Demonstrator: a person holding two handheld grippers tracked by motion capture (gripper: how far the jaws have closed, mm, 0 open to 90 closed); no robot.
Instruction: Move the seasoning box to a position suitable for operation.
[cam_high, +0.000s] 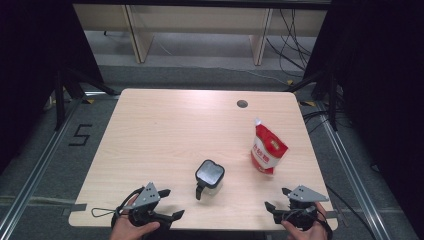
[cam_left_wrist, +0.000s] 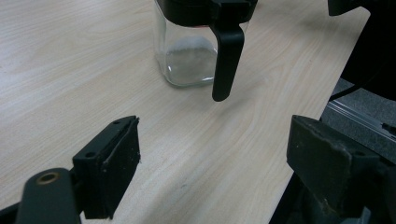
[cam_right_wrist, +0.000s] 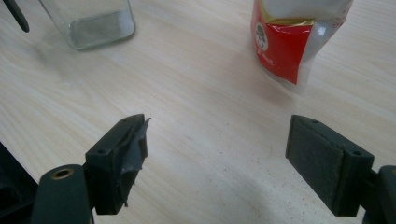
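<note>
A square glass jar (cam_high: 209, 176) with a black rim and a black handle stands upright near the table's front middle; its handle hangs toward the front edge. A red and white pouch (cam_high: 267, 147) stands to its right, farther back. My left gripper (cam_high: 170, 203) rests at the front left, open and empty, jaws pointing right toward the jar (cam_left_wrist: 189, 51). My right gripper (cam_high: 278, 199) sits at the front right, open and empty. In its own view the jaws (cam_right_wrist: 217, 158) frame bare table, with the pouch (cam_right_wrist: 289, 39) ahead at the right and the jar (cam_right_wrist: 91, 21) at the upper left.
The wooden table (cam_high: 165, 130) has a round cable hole (cam_high: 242, 104) near its back edge. Black curtains and stand legs flank both sides. Cables (cam_high: 295, 45) lie on the floor behind, beside light wooden furniture legs. The table's front edge (cam_left_wrist: 303, 107) runs close to my left gripper.
</note>
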